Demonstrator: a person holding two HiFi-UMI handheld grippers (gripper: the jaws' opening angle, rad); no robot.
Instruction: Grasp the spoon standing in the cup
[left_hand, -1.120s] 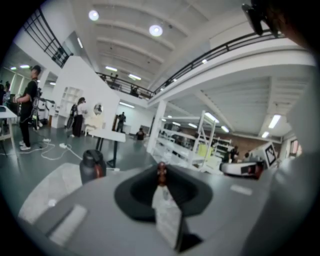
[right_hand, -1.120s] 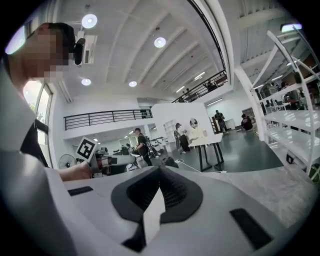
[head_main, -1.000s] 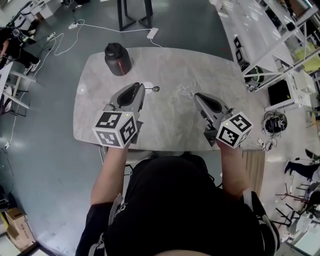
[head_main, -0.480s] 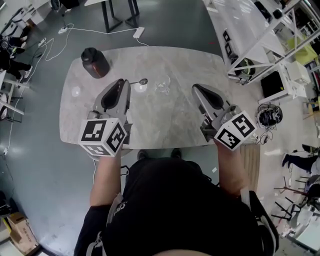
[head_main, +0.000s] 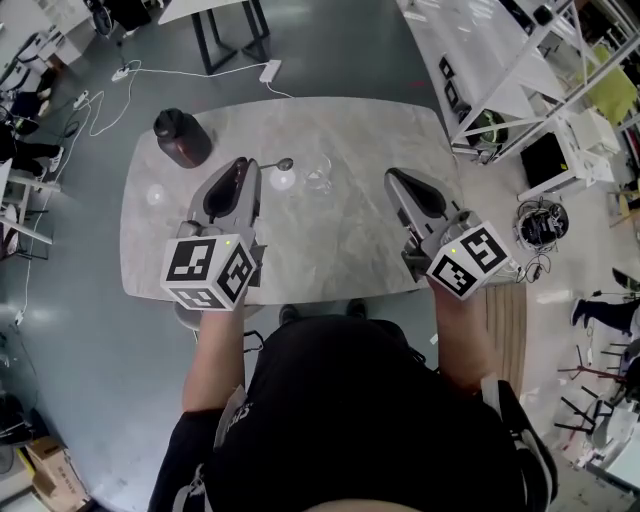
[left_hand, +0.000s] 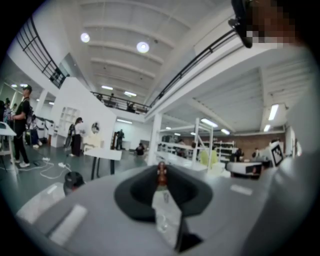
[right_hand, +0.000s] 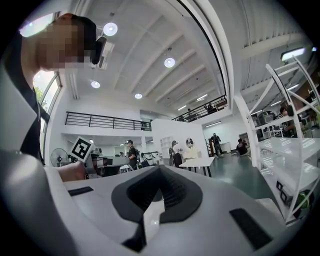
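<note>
A metal spoon (head_main: 284, 164) lies sideways above the table, bowl to the right, just left of a clear glass cup (head_main: 319, 179). It is outside the cup. Its handle runs to the tips of my left gripper (head_main: 246, 166), which looks shut on it. In the left gripper view the jaws (left_hand: 161, 186) stand nearly together with a small brownish thing at their tip. My right gripper (head_main: 392, 178) hovers right of the cup with nothing in it. Its jaws (right_hand: 152, 197) are pressed together in the right gripper view.
A dark bottle (head_main: 181, 137) stands at the far left of the marble table (head_main: 330, 250). A pale round patch (head_main: 283, 181) shows on the tabletop under the spoon. White shelving (head_main: 520, 70) stands to the right, and cables lie on the floor behind.
My left gripper and the spoon have shifted right, closer to the glass cup. The right gripper has kept its place beside the cup. The head view has swung slightly.
</note>
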